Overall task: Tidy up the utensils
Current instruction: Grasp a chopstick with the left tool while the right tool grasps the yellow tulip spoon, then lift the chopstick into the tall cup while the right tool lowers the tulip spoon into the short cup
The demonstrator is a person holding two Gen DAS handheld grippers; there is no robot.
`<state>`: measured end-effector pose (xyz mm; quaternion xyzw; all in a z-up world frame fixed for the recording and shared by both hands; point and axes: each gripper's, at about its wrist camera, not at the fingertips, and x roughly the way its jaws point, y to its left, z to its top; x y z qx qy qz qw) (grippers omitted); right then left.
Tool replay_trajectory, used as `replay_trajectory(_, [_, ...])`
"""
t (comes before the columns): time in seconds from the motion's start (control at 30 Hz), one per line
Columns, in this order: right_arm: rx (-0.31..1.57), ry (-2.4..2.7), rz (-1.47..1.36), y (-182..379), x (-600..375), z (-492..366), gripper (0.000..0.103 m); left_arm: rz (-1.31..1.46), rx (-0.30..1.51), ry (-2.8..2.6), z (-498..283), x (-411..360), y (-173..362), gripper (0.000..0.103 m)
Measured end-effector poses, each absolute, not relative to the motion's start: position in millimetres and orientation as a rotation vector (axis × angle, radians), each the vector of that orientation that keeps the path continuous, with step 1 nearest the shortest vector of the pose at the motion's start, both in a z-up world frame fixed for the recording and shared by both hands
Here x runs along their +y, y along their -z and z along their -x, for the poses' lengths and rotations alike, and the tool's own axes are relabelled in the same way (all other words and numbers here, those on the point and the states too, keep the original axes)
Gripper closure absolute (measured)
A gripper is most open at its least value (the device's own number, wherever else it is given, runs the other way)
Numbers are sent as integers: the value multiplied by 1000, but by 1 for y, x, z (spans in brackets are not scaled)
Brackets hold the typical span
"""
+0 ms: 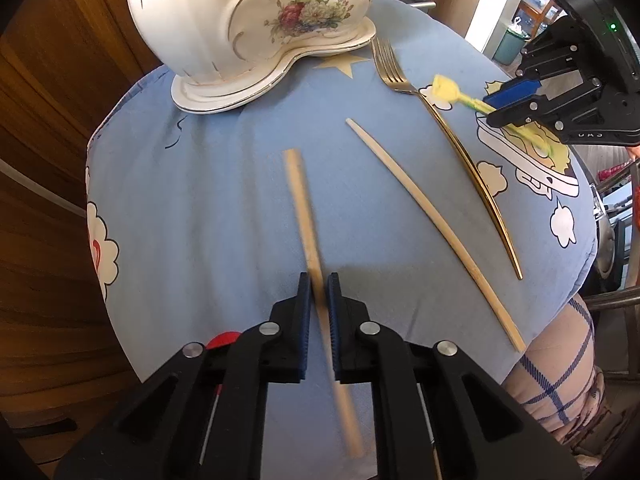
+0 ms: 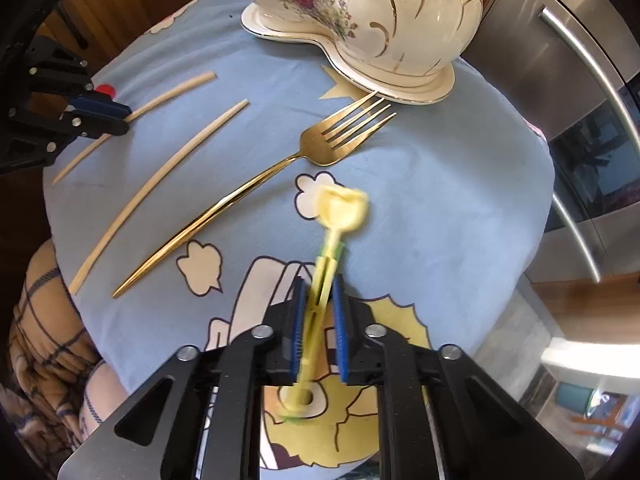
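Note:
My left gripper point(image 1: 319, 280) is shut on a pale wooden chopstick point(image 1: 304, 208) that points away across the blue cloth; it also shows in the right wrist view point(image 2: 172, 94), held by the left gripper point(image 2: 120, 118). A second chopstick point(image 1: 424, 216) point(image 2: 160, 188) lies flat to its right. A gold fork point(image 1: 452, 136) point(image 2: 256, 180) lies beyond that, tines toward the bowl. My right gripper point(image 2: 319, 284) point(image 1: 494, 110) is shut on a yellow plastic spoon point(image 2: 342, 208) point(image 1: 444, 90), blurred.
A white floral porcelain bowl on its matching plate point(image 1: 248, 92) point(image 2: 400, 88) stands at the far side of the small round table with the blue cartoon cloth point(image 1: 200, 200) point(image 2: 440, 200). Wooden cabinets are on one side, a steel appliance point(image 2: 580, 80) on the other. A person's checked-trouser legs point(image 1: 560, 380) are at the table's near edge.

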<state>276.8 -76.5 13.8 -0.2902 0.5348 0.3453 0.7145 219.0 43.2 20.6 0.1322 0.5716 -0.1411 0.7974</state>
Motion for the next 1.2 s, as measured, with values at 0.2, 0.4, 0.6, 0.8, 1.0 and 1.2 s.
replay_trajectory(0.2, [1139,-778,555,-18,-100,-275,93,-240,1123,302,-210,44,-36,97])
replay_trajectory(0.4, [993,-786,329,-52,-136,-279,93,-125,923,295,-196,49,-71,97])
replay_trajectory(0.6, [812,-794,92,-87,-151,-278,93,26,651,262,-193,57,-114,97])
replay_trajectory(0.8, [576,-789,-187,-125,-145,-278,93,185,427,214,-191,69,-151,97])
replay_trajectory(1.0, [386,-749,-351,-140,-124,-284,93,247,262,153,-214,69,-178,97])
replay_trajectory(1.2, [282,-723,-387,-154,-99,-304,93,215,128,79,-232,70,-195,97])
